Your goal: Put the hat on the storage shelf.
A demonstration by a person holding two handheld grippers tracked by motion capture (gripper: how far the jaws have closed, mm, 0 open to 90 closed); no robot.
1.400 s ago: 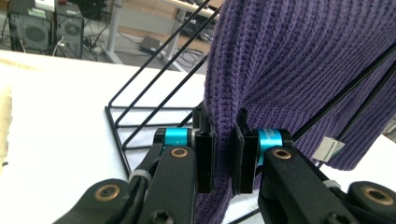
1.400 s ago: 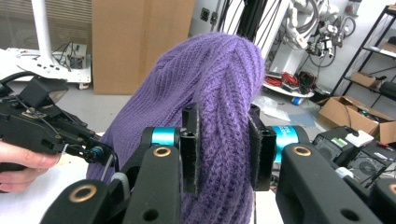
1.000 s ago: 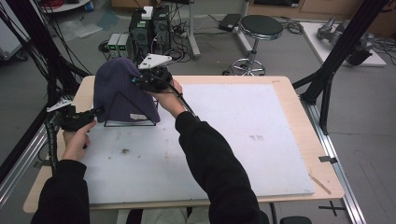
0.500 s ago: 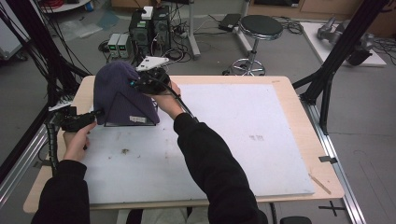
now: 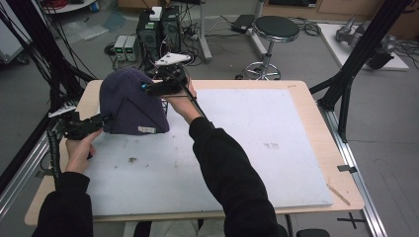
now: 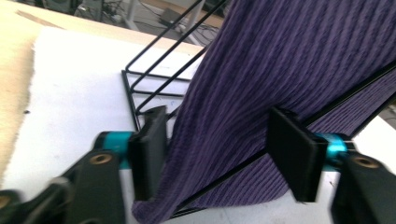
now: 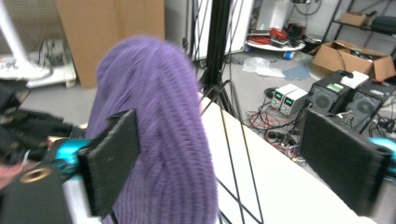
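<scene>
A purple knit hat (image 5: 129, 101) hangs over a black wire stand (image 6: 154, 60) on the white mat (image 5: 247, 133). My left gripper (image 5: 106, 118) is at the hat's lower left edge. Its jaws have just been opening, and the hat's fabric (image 6: 261, 84) hangs loosely between the pads (image 6: 149, 154). My right gripper (image 5: 148, 88) is at the hat's upper right side. Its jaws have also just been opening; the hat (image 7: 159, 121) bulges beside the left pad (image 7: 114, 158), apart from the other.
The wooden table's (image 5: 316, 98) rim borders the mat. Behind the table stand computer boxes (image 5: 158, 24) and a round stool (image 5: 274, 29). Black frame posts (image 5: 356, 64) rise at the right and left. Most of the mat right of my right arm is bare.
Both grippers were shut on the hat's fabric earlier; now both sets of jaws stand apart and the fabric is let go. The hands have hardly shifted.
</scene>
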